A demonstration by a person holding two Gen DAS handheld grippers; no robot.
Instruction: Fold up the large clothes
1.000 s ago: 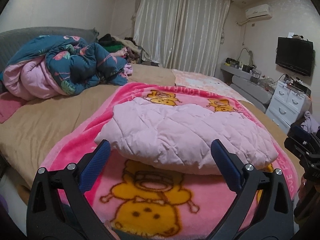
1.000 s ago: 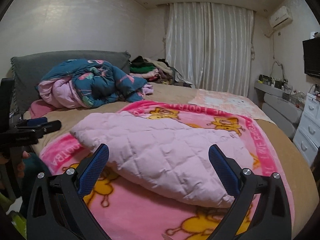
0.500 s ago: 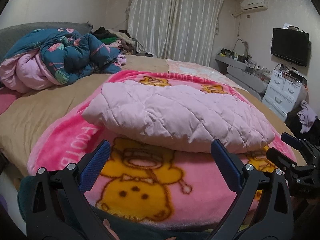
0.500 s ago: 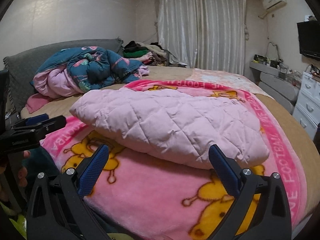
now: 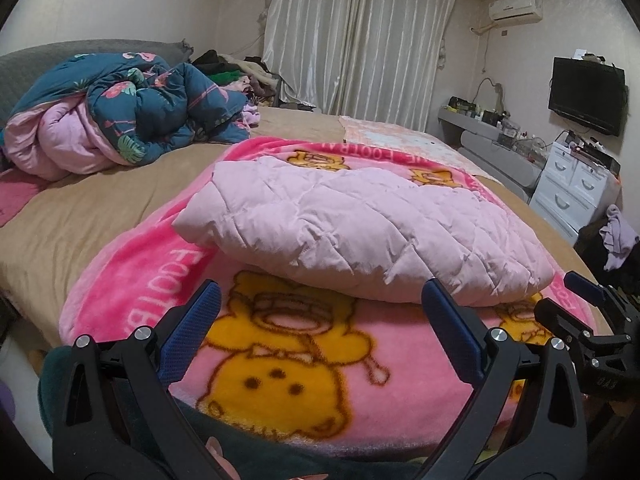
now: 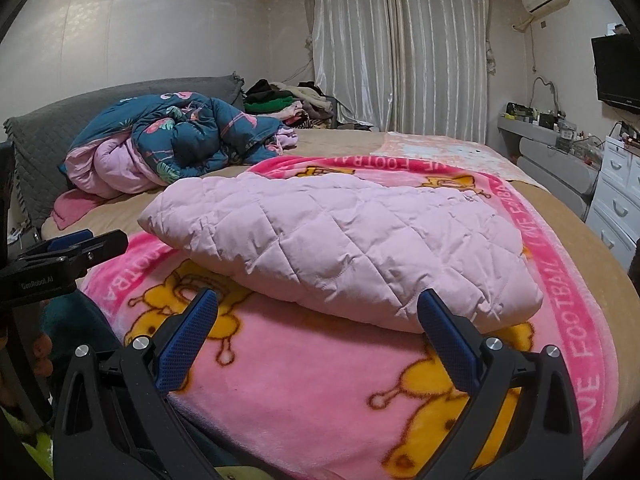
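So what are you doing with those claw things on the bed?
Someone holds a claw in each hand, folding big clothes. The pink quilted jacket lies bunched on the pink bear blanket on the bed. Both the left claw and the right claw are open, held near the blanket's front edge, gripping nothing and not touching the jacket.

Curtained window [image 6: 400,52], white dresser [image 5: 576,188], wall television [image 5: 586,94].
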